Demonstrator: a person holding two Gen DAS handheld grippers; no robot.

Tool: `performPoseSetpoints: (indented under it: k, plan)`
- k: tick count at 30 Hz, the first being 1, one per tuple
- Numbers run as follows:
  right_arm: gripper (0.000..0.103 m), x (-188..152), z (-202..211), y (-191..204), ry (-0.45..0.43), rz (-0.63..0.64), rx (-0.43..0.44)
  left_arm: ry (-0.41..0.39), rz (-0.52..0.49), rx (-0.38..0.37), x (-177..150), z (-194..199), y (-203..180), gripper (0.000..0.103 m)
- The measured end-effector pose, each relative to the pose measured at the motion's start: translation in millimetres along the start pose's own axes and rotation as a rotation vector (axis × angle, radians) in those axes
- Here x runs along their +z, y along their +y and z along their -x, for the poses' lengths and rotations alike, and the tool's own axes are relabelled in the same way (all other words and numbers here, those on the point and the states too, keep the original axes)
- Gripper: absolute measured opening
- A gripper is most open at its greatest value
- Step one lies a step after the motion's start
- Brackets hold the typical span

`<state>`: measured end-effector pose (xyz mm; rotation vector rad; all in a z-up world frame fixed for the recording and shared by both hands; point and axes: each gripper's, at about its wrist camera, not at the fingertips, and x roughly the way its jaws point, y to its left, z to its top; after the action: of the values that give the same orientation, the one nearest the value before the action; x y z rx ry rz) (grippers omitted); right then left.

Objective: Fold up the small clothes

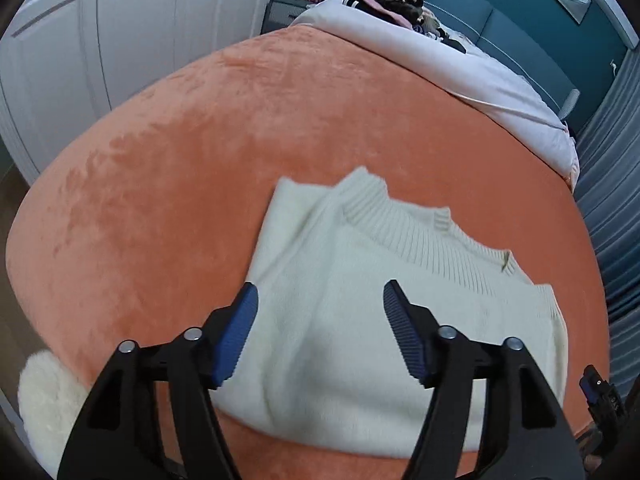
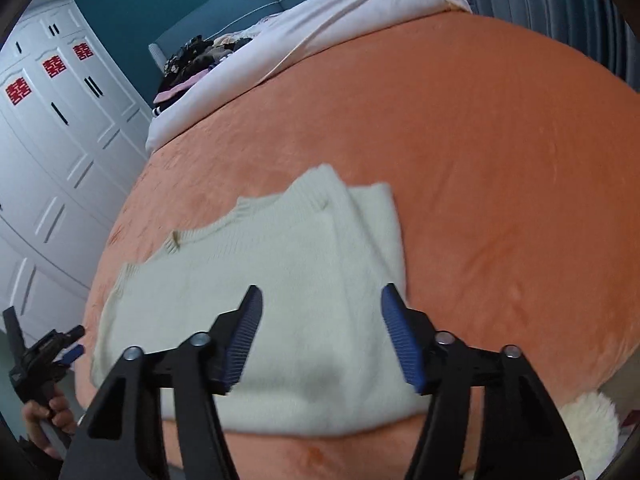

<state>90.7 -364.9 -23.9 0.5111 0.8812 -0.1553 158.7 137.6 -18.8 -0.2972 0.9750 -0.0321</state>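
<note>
1. A cream sweater (image 1: 360, 280) lay partly folded on the orange bed cover (image 1: 180, 140), lower centre of both frames.
2. The left hand-held gripper (image 1: 320, 308) and right hand-held gripper (image 2: 322, 308) hovered above it, jaws spread, holding nothing.
3. Next fold likely needed gripping the lower hem.

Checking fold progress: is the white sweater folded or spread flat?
Partly folded: the white sweater lies on the orange blanket with one side doubled over beside the collar; no sleeves show spread.
</note>
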Motion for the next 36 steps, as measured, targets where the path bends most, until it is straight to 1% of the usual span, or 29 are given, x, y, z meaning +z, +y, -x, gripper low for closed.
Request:
performPoseSetpoints:
  k: [2, 3, 4, 5, 6, 7, 8, 9, 10, 11, 12, 13, 14, 15, 16, 17, 18, 19, 20, 21, 23, 24, 25, 26, 27, 30, 32, 34, 36]
  plan:
    - [0.07, 24.2, -33.1, 4.5, 0.04, 0.017, -0.06, 0.034, 0.031, 0.031, 18.8, -29.5, 6.7, 0.066]
    - [0.07, 28.7, -46.3, 3.9, 0.066, 0.018, -0.076, 0.067, 0.059, 0.012, 23.1, -43.5, 12.3, 0.058]
    - [0.07, 28.1, -61.2, 1.2, 0.1, 0.02, -0.084, 0.106, 0.089, -0.02, 26.3, -57.8, 17.6, 0.046]
    - [0.062, 25.8, -73.7, 0.2, 0.131, 0.025, -0.086, 0.146, 0.102, -0.026, 26.7, -69.6, 21.0, 0.012]
    - [0.017, 22.5, -80.1, 6.1, 0.151, 0.042, -0.069, 0.168, 0.105, -0.016, 27.4, -73.5, 22.6, 0.009]
    - [0.013, 21.5, -76.0, 11.6, 0.153, 0.06, -0.043, 0.145, 0.119, -0.038, 28.7, -65.5, 23.5, 0.008]
    - [0.012, 25.1, -61.8, 17.4, 0.11, 0.05, -0.005, 0.113, 0.124, -0.07, 30.2, -53.3, 22.3, 0.008]
    - [0.011, 28.0, -37.6, 20.5, 0.03, 0.036, 0.055, 0.091, 0.11, -0.088, 31.2, -42.8, 20.0, 0.008]
    - [0.011, 32.7, -12.9, 22.6, -0.035, 0.028, 0.091, 0.079, 0.093, -0.088, 32.2, -36.4, 18.9, 0.008]
    - [0.011, 33.9, 1.4, 19.8, -0.075, 0.018, 0.105, 0.082, 0.076, -0.073, 31.8, -36.8, 18.8, 0.008]
    - [0.011, 31.8, 1.5, 10.6, -0.085, -0.003, 0.092, 0.099, 0.062, -0.036, 29.3, -44.7, 20.1, 0.008]
    - [0.011, 28.8, -14.6, -0.1, -0.034, -0.019, 0.049, 0.14, 0.061, -0.006, 25.2, -60.9, 23.7, 0.008]
    - [0.011, 22.3, -41.8, -14.3, 0.062, -0.028, -0.011, 0.184, 0.078, 0.005, 20.0, -77.7, 29.0, 0.009]
    - [0.011, 12.0, -69.7, -28.8, 0.167, -0.04, -0.063, 0.204, 0.098, 0.001, 16.2, -88.8, 31.8, 0.009]
    - [0.009, 5.4, -79.9, -36.4, 0.201, -0.057, -0.049, 0.184, 0.111, -0.006, 15.9, -87.0, 32.8, 0.01]
    - [0.013, 5.7, -70.7, -37.5, 0.162, -0.07, -0.036, 0.17, 0.118, -0.013, 17.2, -78.9, 32.2, 0.013]
    - [0.024, 9.1, -57.8, -34.7, 0.146, -0.082, -0.034, 0.162, 0.123, -0.016, 17.5, -68.8, 31.8, 0.018]
    - [0.03, 10.1, -44.2, -32.0, 0.115, -0.095, -0.039, 0.15, 0.133, -0.018, 15.9, -57.0, 33.2, 0.021]
    - [0.046, 9.0, -26.6, -30.9, 0.079, -0.106, -0.034, 0.126, 0.151, -0.026, 12.5, -42.4, 37.7, 0.033]
    - [0.063, 5.3, -14.0, -30.0, 0.053, -0.11, -0.026, 0.108, 0.169, -0.04, 7.0, -31.0, 43.2, 0.041]
    - [0.073, -9.3, 14.5, -33.7, 0.033, -0.124, -0.032, 0.108, 0.211, -0.065, -10.4, -9.4, 56.6, 0.045]
    - [0.075, -17.5, 21.8, -38.5, 0.045, -0.127, -0.029, 0.117, 0.236, -0.065, -20.2, -4.0, 62.6, 0.054]
    - [0.076, -26.9, 27.1, -41.7, 0.065, -0.132, -0.03, 0.122, 0.272, -0.065, -32.5, 3.1, 67.8, 0.059]
    - [0.077, -40.7, 33.3, -46.1, 0.091, -0.144, -0.034, 0.12, 0.316, -0.068, -48.3, 12.0, 75.0, 0.068]
    - [0.079, -56.3, 38.5, -51.6, 0.115, -0.164, -0.033, 0.122, 0.35, -0.065, -63.4, 16.9, 81.1, 0.07]
    - [0.081, -92.8, 29.3, -47.5, 0.176, -0.226, 0.011, 0.168, 0.408, -0.076, -93.6, 12.4, 87.1, 0.071]
    - [0.081, -107.5, 18.2, -48.2, 0.205, -0.254, 0.044, 0.179, 0.413, -0.066, -98.6, 5.5, 79.6, 0.071]
    - [0.081, -104.2, 4.9, -43.1, 0.192, -0.295, 0.098, 0.144, 0.393, -0.08, -90.1, -1.3, 70.8, 0.072]
    - [0.082, -90.3, -16.9, -37.1, 0.178, -0.341, 0.14, 0.146, 0.41, -0.082, -79.6, -14.6, 66.2, 0.073]
